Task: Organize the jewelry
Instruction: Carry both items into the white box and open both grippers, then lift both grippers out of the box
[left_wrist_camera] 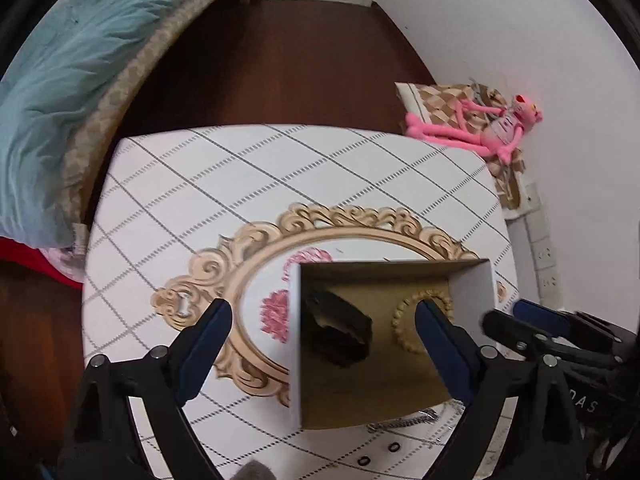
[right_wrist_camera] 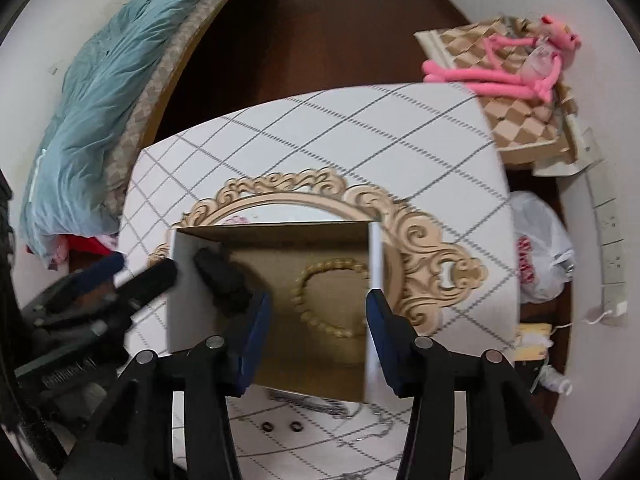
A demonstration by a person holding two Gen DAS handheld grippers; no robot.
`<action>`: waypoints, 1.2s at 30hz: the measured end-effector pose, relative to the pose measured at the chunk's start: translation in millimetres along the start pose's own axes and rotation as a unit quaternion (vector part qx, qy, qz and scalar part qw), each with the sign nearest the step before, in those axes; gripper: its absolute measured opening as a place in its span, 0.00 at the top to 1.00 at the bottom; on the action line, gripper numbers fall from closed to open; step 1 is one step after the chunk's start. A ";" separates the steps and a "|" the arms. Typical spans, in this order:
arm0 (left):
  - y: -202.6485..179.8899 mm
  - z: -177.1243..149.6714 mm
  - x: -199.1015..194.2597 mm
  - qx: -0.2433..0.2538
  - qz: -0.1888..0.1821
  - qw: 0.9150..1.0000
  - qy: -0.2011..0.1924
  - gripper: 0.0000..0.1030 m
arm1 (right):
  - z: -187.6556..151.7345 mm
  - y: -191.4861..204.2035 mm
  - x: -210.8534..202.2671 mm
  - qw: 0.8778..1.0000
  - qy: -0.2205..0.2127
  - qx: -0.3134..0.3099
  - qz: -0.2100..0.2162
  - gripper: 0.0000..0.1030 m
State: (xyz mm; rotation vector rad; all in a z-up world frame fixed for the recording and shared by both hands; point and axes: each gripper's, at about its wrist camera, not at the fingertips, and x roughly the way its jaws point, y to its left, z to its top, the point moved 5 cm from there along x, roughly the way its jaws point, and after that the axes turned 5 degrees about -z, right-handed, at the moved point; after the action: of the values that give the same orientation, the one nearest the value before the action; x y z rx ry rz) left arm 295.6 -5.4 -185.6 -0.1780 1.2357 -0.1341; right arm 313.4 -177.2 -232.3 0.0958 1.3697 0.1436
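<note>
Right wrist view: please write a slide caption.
Open right gripper above cardboard box holding a beige bead bracelet and a dark item.

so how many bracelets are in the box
2: a dark beaded bracelet at the left of the open cardboard box, and a pale beige beaded bracelet to its right. Others may be hidden.

Open cardboard box (left_wrist_camera: pixel 394 344) sits on the white grid-pattern table (left_wrist_camera: pixel 248 184), right over that ornate gold oval print. Inside there's a beige beaded bracelet (left_wrist_camera: pixel 416 320) and a dark bracelet (left_wrist_camera: pixel 340 330), apart from each other. Left gripper (left_wrist_camera: pixel 324 350) has its jaws spread wide, hovering over the box's left side. Right gripper (left_wrist_camera: pixel 532 320) pokes in beside the box. A silver chain (left_wrist_camera: pixel 404 420) and two small dark rings (left_wrist_camera: pixel 380 454) lie on the table nearer the camera.
</note>
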 end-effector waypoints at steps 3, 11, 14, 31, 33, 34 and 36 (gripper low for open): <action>4.6 0.2 -7.7 0.008 0.031 0.999 -0.022 0.02 | -7.3 -3.1 -5.3 0.998 -0.017 -0.015 -0.054 0.18; 14.7 -21.5 -15.0 0.014 0.078 0.995 -0.056 0.00 | -36.7 -8.5 10.0 0.991 -0.022 -0.020 -0.132 0.04; 15.7 -30.5 -13.5 0.015 0.083 0.995 -0.052 0.00 | -44.6 -8.5 10.8 0.989 -0.027 -0.019 -0.141 0.04; 5.8 -61.8 -81.9 0.011 0.086 0.991 -0.101 0.00 | -71.8 15.2 -61.5 0.986 -0.098 -0.014 -0.137 0.04; 5.5 -66.5 -92.8 0.009 0.088 0.991 -0.105 0.00 | -77.3 18.6 -75.1 0.984 -0.111 -0.016 -0.141 0.04; 6.2 -68.7 -97.4 0.009 0.088 0.990 -0.108 0.00 | -79.6 19.8 -80.8 0.982 -0.117 -0.016 -0.144 0.04; 4.7 -74.0 -108.5 0.012 0.091 0.989 -0.114 0.00 | -83.9 21.7 -92.5 0.981 -0.128 -0.016 -0.144 0.04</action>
State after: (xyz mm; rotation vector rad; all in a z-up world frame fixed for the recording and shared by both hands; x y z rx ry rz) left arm 190.5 16.0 -109.7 -0.0566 1.0154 0.0286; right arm 212.3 -171.7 -156.1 -0.1074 1.1106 -0.0875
